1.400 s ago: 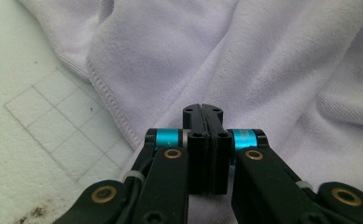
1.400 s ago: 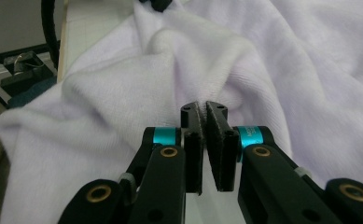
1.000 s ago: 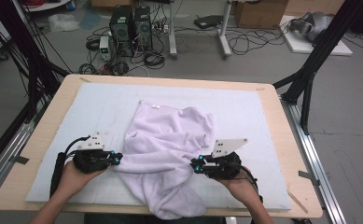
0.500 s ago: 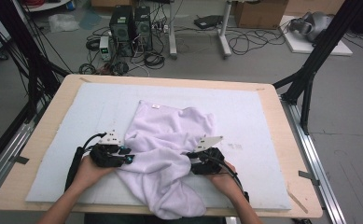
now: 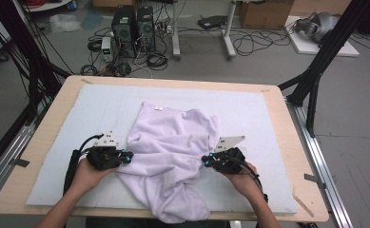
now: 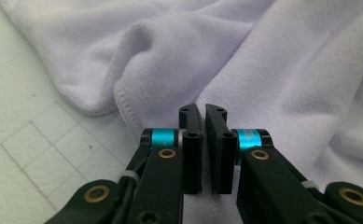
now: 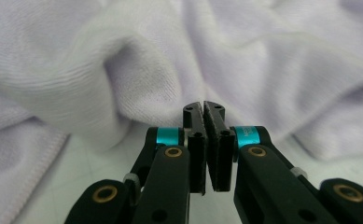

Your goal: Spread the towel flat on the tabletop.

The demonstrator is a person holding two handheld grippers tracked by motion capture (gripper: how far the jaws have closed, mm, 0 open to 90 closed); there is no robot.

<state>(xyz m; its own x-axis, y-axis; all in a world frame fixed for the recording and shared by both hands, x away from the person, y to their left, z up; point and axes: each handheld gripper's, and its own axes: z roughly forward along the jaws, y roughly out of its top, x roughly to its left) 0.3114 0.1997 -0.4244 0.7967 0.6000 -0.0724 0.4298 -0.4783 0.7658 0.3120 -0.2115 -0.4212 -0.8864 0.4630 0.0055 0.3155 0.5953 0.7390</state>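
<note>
My left hand-held gripper (image 6: 202, 112) has just been closing, and its jaws now stand together with a hairline gap; in the left gripper view no fabric sits between them, though the hemmed edge of the lavender towel (image 5: 170, 156) lies just to their left and its folds rise right ahead. My right hand-held gripper (image 7: 203, 108) has likewise just been closing and its jaws meet at the tips, bare, with a rolled fold of the towel just beyond them. In the high view the left hand-held gripper (image 5: 125, 157) touches the towel's left side and the right hand-held gripper (image 5: 206, 161) its right side. The towel lies crumpled in the middle of the white mat (image 5: 258, 118) on the surface (image 5: 54, 118), one corner trailing over the near edge.

I judge I'm at the grasping step, reaching for two edges to spread the towel out. Both pinches look empty, so next I should reopen, push each pair of jaws over a hem, and close on cloth before lifting.
</note>
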